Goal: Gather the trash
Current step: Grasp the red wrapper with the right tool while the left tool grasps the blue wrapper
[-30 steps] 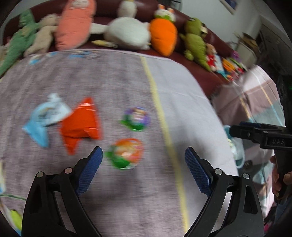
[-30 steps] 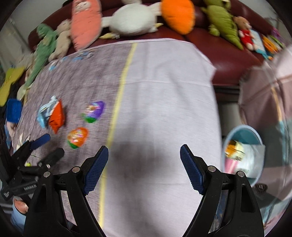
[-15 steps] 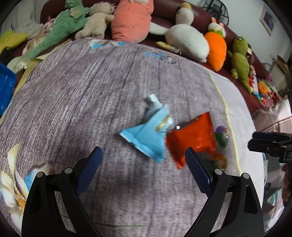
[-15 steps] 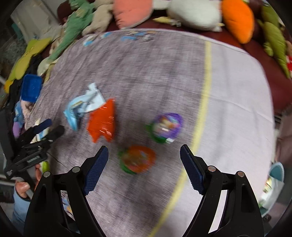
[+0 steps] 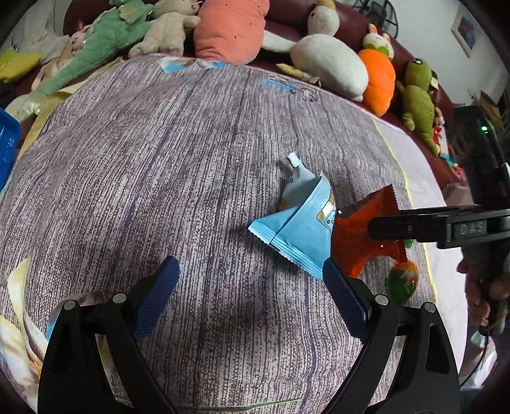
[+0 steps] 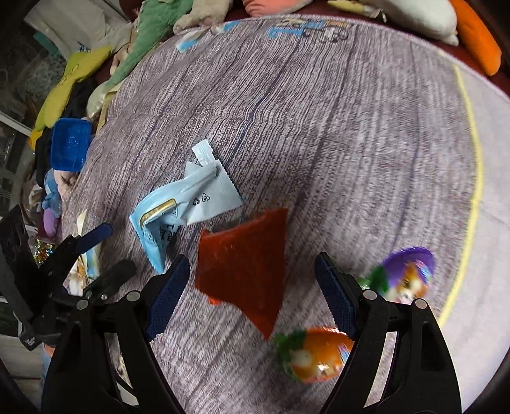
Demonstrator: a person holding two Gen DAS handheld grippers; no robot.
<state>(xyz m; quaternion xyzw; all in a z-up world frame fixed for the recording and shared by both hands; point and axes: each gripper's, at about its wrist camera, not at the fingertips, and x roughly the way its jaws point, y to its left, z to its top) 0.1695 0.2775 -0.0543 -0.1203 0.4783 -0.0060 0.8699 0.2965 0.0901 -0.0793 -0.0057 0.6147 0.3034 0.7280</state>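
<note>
A light blue wrapper (image 5: 302, 229) and an orange-red wrapper (image 5: 357, 235) lie side by side on the purple-grey cloth (image 5: 191, 159). My left gripper (image 5: 250, 296) is open and empty, just short of the blue wrapper. My right gripper (image 6: 251, 289) is open and empty, its fingers either side of the orange-red wrapper (image 6: 245, 270), above it. The blue wrapper (image 6: 185, 207) lies to its upper left. An orange-green round packet (image 6: 314, 353) and a purple one (image 6: 404, 274) lie to the right. The right gripper also crosses the left wrist view (image 5: 376, 227).
Plush toys (image 5: 229, 28) line the dark red sofa behind the cloth. A blue tray (image 6: 68, 148) sits off the cloth's left edge. A yellow stripe (image 6: 475, 191) runs down the cloth on the right. The left gripper shows in the right wrist view (image 6: 108, 251).
Both grippers have swung left, away from the bin side, toward the wrappers. The right gripper has come down over the orange-red wrapper. Both stayed open.
</note>
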